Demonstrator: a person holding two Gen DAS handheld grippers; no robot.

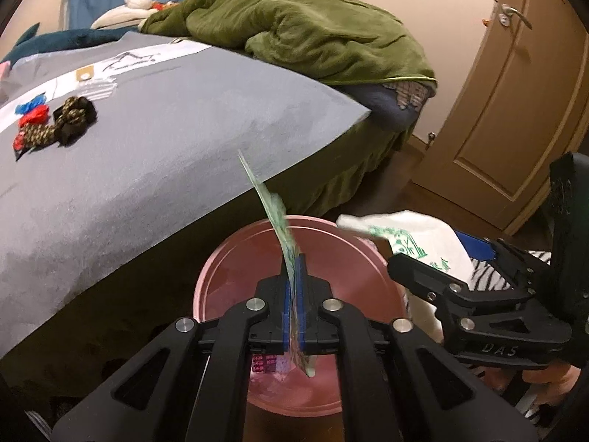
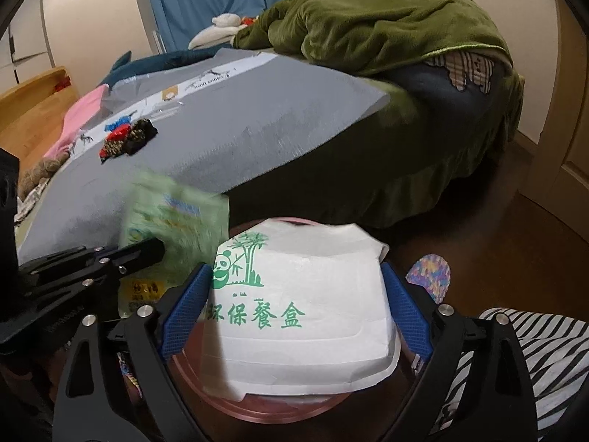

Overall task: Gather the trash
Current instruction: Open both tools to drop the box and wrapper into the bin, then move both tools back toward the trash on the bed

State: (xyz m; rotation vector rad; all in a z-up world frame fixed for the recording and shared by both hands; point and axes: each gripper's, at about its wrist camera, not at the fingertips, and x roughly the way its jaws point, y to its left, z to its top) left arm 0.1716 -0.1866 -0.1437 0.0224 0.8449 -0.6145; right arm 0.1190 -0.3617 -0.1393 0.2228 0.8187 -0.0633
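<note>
My left gripper [image 1: 294, 269] is shut on a thin green plastic wrapper [image 1: 274, 213] and holds it edge-on above a pink bin [image 1: 221, 280] on the floor beside the bed. The same wrapper [image 2: 173, 228] shows blurred in the right wrist view. My right gripper [image 2: 298, 280] is shut on a white paper meal box [image 2: 294, 316] printed with a green panda, held over the bin's rim [image 2: 257, 410]. The box [image 1: 416, 239] and right gripper [image 1: 438, 261] also show at the right of the left wrist view. Small wrappers [image 1: 265, 362] lie in the bin.
A grey sheet [image 1: 147, 169] covers the bed. Red, blue and dark crumpled wrappers [image 1: 55, 121] lie on it at the left. A green blanket [image 1: 313, 33] is heaped at the far end. A brown door [image 1: 508, 103] stands at the right. A striped cloth [image 2: 533, 353] lies at the right.
</note>
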